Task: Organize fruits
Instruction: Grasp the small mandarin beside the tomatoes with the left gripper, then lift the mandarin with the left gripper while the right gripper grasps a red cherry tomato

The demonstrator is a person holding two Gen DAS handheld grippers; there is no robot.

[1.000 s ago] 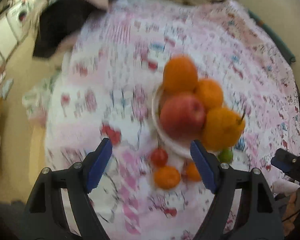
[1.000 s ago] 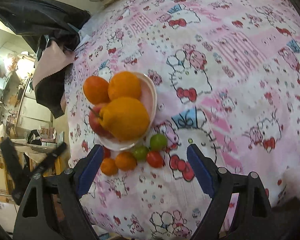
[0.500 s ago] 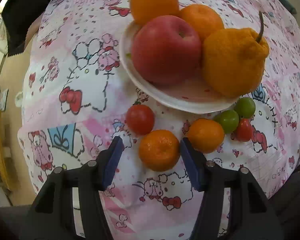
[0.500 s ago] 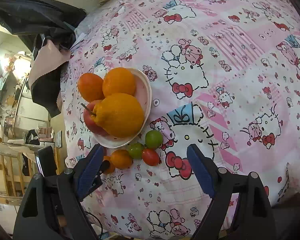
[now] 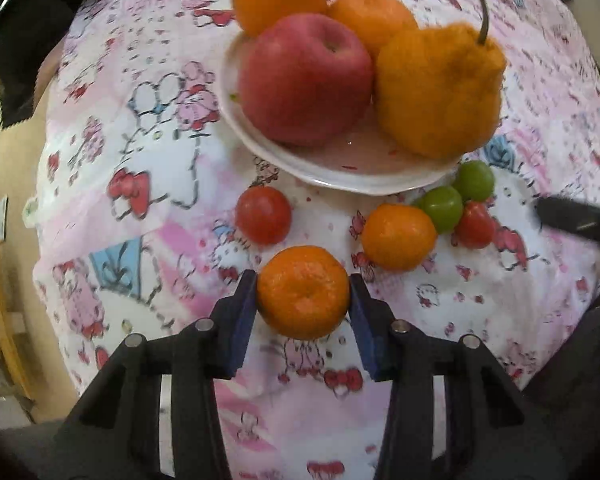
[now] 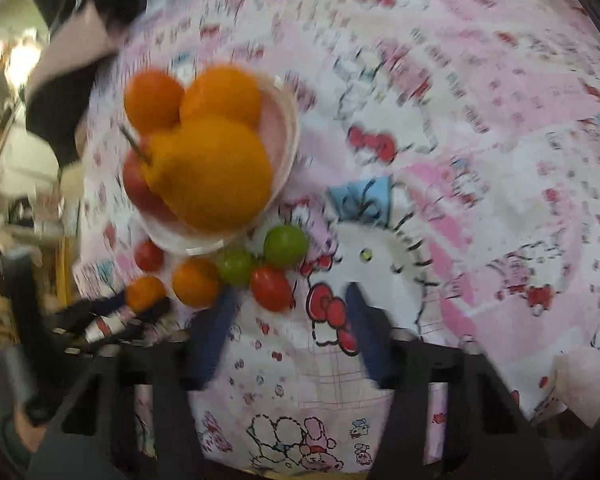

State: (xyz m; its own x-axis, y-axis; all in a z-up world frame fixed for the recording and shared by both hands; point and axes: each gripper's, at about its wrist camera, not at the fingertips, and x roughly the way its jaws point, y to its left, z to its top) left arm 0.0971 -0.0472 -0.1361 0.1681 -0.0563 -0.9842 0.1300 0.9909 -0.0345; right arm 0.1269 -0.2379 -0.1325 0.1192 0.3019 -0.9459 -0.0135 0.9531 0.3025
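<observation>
Two hand-held grippers work over a pink cartoon-print bedspread [image 5: 148, 184], near its front edge. Leftmost, the left hand-held gripper [image 5: 303, 295] has its blue pads pressed against both sides of a small mandarin [image 5: 303, 292], which lies on the bedspread just in front of the plate. Beside it, toward the plate, sits a red cherry tomato [image 5: 263, 215]. Further right lies a second mandarin [image 5: 398, 237], touching a green fruit [image 5: 442, 208] that is bunched with another green fruit [image 5: 475, 180] and a red tomato [image 5: 475, 225]. Behind them the white plate [image 5: 340, 168] carries a red apple [image 5: 305, 80], two oranges and a knobbly stemmed citrus [image 5: 438, 92]. The right hand-held gripper [image 6: 286, 300] hangs partly open, empty, just before the red tomato.
</observation>
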